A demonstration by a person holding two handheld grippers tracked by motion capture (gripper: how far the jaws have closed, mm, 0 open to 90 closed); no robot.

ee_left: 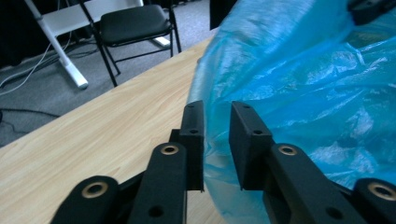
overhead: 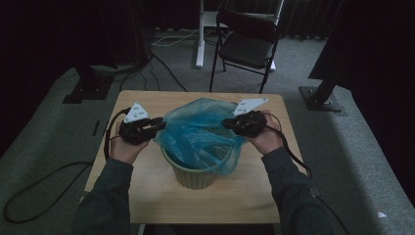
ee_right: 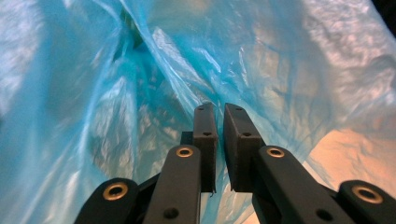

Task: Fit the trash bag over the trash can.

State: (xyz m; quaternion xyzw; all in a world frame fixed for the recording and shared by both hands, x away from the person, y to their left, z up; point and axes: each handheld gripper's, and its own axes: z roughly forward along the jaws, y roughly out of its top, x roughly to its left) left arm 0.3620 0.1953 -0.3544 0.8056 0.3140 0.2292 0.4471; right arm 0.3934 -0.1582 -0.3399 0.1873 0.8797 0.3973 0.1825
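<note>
A: On the wooden table (overhead: 254, 196), middle, we list one pale green ribbed bin (overhead: 193, 175), upright, with a blue plastic bag (overhead: 200, 132) draped in and over its rim.

B: At the bag's left edge we log the left gripper (overhead: 157, 124). In its own view (ee_left: 217, 140) the jaws stand a little apart with bag film between them; we cannot tell whether they pinch it.

A: At the bag's right edge, the right gripper (overhead: 229, 123). In its own view (ee_right: 218, 140) the jaws are nearly together, film (ee_right: 140, 93) in the narrow gap.

B: Behind the table, on grey carpet: one black folding chair (overhead: 247, 44).
</note>
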